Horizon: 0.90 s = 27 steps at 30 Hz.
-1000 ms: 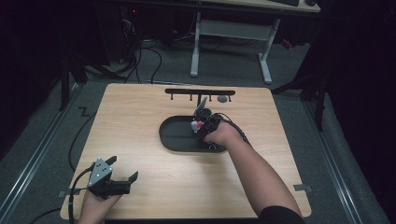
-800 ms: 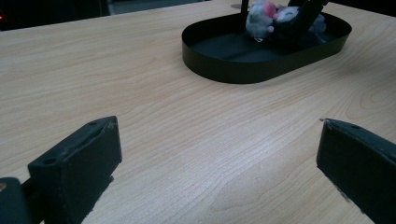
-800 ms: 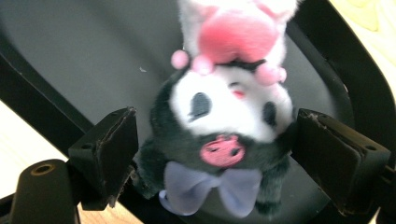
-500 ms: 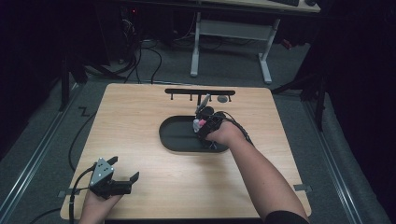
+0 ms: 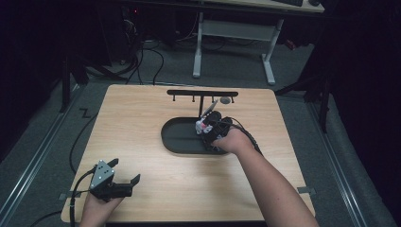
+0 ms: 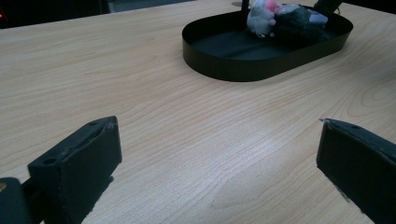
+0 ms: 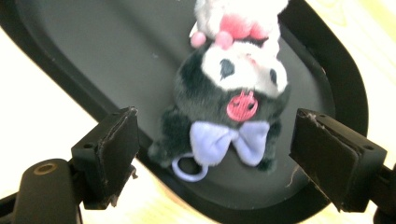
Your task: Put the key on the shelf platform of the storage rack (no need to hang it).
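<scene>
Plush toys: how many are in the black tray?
1. The plush toy lies in the tray, at its end under the right hand-held gripper. It looks like one toy, though another could be hidden beneath that gripper in the high view.

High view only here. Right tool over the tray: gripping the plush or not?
Observer: Not gripping. In the right gripper view the right tool has a jaw on either side of the plush, and neither touches it.
Operator: Plush in the tray?
Observer: Yes, it's lying on the floor of the black tray, lilac bow toward the tool.
Operator: Left tool?
Observer: The left tool is open, only bare table between its jaws.
</scene>
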Available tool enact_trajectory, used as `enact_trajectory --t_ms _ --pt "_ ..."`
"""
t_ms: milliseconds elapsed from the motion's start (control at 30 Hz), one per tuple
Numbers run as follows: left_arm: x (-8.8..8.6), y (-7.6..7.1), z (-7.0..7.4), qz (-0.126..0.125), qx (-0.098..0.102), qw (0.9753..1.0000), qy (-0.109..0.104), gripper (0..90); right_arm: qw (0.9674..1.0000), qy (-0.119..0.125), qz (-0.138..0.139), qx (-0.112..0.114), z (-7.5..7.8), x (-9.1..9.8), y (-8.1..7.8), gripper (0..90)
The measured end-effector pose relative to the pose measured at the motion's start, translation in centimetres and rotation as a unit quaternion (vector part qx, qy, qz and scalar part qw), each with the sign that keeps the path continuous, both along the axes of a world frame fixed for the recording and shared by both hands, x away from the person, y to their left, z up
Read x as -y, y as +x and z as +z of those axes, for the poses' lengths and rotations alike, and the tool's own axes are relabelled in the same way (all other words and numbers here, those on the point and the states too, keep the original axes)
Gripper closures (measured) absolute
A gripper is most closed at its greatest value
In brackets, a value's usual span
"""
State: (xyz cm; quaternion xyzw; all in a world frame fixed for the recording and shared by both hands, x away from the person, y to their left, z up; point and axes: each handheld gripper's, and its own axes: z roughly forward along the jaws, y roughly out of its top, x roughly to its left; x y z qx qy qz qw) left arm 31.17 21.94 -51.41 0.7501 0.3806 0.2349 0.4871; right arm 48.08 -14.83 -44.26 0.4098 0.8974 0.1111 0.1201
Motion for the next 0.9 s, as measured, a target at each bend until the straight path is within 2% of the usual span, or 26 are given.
enact_trajectory --t_ms 67,100,200,267,300,333,400,433,500,567,600,667,833,900 --pt "0.0 0.0 0.0 -0.002 -0.002 1.0 0.001 0.6 1.0 0.002 -0.006 0.001 0.1 0.1 -0.4 16.1" --pt "0.1 0.1 0.0 -0.002 0.001 1.0 -0.001 0.6 0.9999 0.008 0.0 0.01 0.2 0.5 -0.9 16.4" --pt "0.1 0.2 -0.1 -0.004 0.0 1.0 0.002 0.6 0.9995 0.016 -0.011 0.026 0.4 1.1 -2.0 16.9" --pt "0.1 0.2 -0.1 -0.003 -0.002 1.0 0.001 0.6 0.9993 0.022 -0.007 0.03 0.5 1.4 -2.2 17.0" --pt "0.1 0.2 -0.2 -0.003 -0.003 1.0 0.001 0.6 0.9986 0.034 -0.009 0.039 0.6 2.0 -2.9 17.2" --pt "0.1 0.2 -0.2 -0.002 -0.002 1.0 0.001 0.6 0.9984 0.036 -0.011 0.043 0.6 2.3 -3.3 17.0" --pt "0.2 0.2 -0.2 -0.002 -0.004 1.0 0.002 0.7 0.9983 0.023 -0.004 0.054 0.5 2.7 -3.8 17.0" --pt "0.2 0.2 -0.2 -0.002 -0.004 1.0 0.002 0.6 0.9983 0.023 -0.004 0.054 0.5 2.7 -3.8 17.0" --pt "0.2 0.3 -0.2 -0.001 -0.004 1.0 -0.001 0.7 0.9973 0.042 -0.015 0.058 0.6 3.8 -4.5 17.7" --pt "0.3 0.3 -0.2 0.0 -0.003 1.0 -0.001 0.6 0.9972 0.043 -0.017 0.058 0.6 4.0 -4.8 17.6" --pt "0.4 0.5 -0.2 -0.001 -0.003 1.0 0.001 0.7 0.9966 0.046 -0.014 0.066 0.5 4.4 -5.5 17.8" --pt "0.5 0.6 -0.3 -0.002 -0.005 1.0 -0.001 0.7 0.9955 0.063 -0.018 0.068 0.4 4.9 -6.2 18.0" --pt "0.7 0.9 -0.3 -0.004 -0.004 1.0 0.0 0.7 0.9924 0.079 -0.016 0.093 0.3 6.0 -8.0 17.9" --pt "0.8 0.9 -0.3 -0.003 -0.004 1.0 0.001 0.8 0.9897 0.093 -0.018 0.108 0.2 6.5 -8.7 17.9"
